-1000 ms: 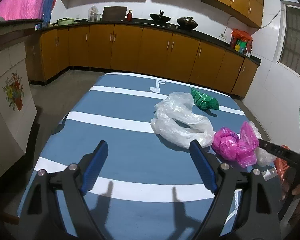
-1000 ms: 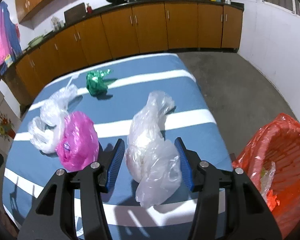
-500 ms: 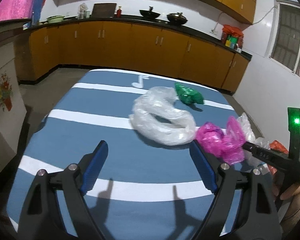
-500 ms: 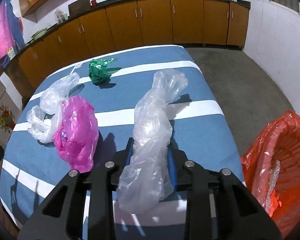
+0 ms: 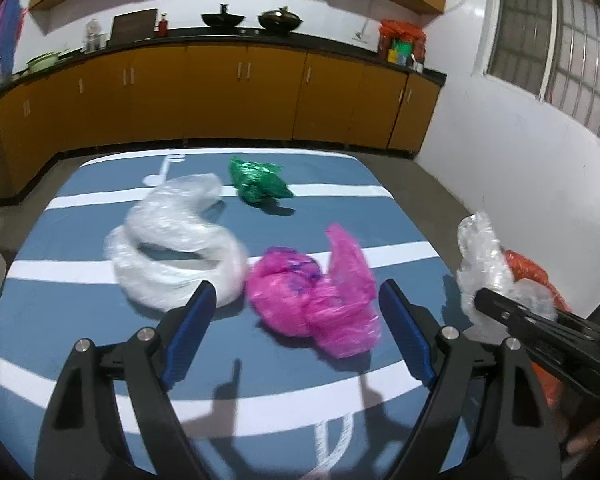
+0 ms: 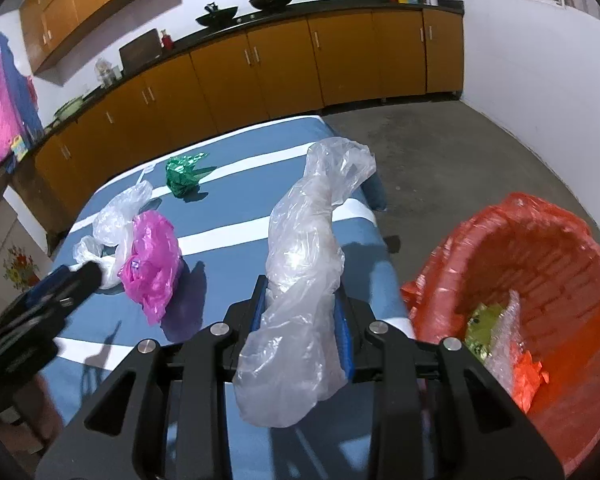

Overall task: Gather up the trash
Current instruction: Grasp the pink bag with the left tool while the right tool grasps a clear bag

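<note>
Counting four bags: we are clenching one clear plastic bag [image 6: 300,280] in our right gripper [image 6: 302,320], lifted off the blue striped table [image 5: 80,312] beside the red-lined bin [image 6: 540,280]. Three are lying on the table: one clear coiled bag [image 5: 172,248], one pink bag [image 5: 316,296], one green bag [image 5: 258,180]. Our left gripper [image 5: 296,332] is hovering spread wide, empty, around the pink bag.

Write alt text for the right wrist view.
The right gripper is shut on a clear plastic bag, lifted beside a bin lined in red. On the blue striped table behind lie a pink bag, another clear bag and a green wrapper, with the left gripper at the left edge.
</note>
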`<state>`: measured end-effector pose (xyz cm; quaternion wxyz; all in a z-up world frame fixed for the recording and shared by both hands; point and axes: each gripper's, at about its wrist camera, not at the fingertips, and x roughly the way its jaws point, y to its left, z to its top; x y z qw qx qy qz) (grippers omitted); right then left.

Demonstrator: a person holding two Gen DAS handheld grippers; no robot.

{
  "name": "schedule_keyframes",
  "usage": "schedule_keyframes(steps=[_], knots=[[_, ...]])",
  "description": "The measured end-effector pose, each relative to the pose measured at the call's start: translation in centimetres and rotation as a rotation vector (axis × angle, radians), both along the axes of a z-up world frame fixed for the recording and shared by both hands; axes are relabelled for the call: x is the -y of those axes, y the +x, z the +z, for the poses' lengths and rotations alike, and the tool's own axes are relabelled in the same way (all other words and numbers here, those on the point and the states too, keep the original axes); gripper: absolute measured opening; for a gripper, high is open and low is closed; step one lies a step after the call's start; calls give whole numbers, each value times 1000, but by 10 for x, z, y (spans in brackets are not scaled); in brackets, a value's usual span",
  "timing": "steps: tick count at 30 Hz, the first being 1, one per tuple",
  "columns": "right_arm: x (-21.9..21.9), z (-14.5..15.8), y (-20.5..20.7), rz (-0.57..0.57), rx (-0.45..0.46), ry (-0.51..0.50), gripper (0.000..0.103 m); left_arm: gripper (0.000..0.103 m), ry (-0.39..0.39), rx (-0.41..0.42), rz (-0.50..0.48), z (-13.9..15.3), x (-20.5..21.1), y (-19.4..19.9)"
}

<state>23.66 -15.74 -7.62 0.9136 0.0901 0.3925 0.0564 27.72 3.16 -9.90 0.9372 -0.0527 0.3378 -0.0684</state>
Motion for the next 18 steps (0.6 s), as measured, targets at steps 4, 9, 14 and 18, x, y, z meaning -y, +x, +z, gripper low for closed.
schedule_keyframes(steps=[4, 9, 14, 18], knots=[[5, 0, -6, -3, 0, 6, 31, 82, 60, -39, -3, -13, 20, 20], [9, -2, -6, -9, -5, 17, 31, 82, 77, -97, 4, -28, 27, 38], [10, -3, -6, -11, -8, 33, 31, 72, 72, -124, -2, -38, 28, 45], [10, -4, -5, -9, -8, 42, 31, 63, 75, -120, -10, -40, 30, 46]])
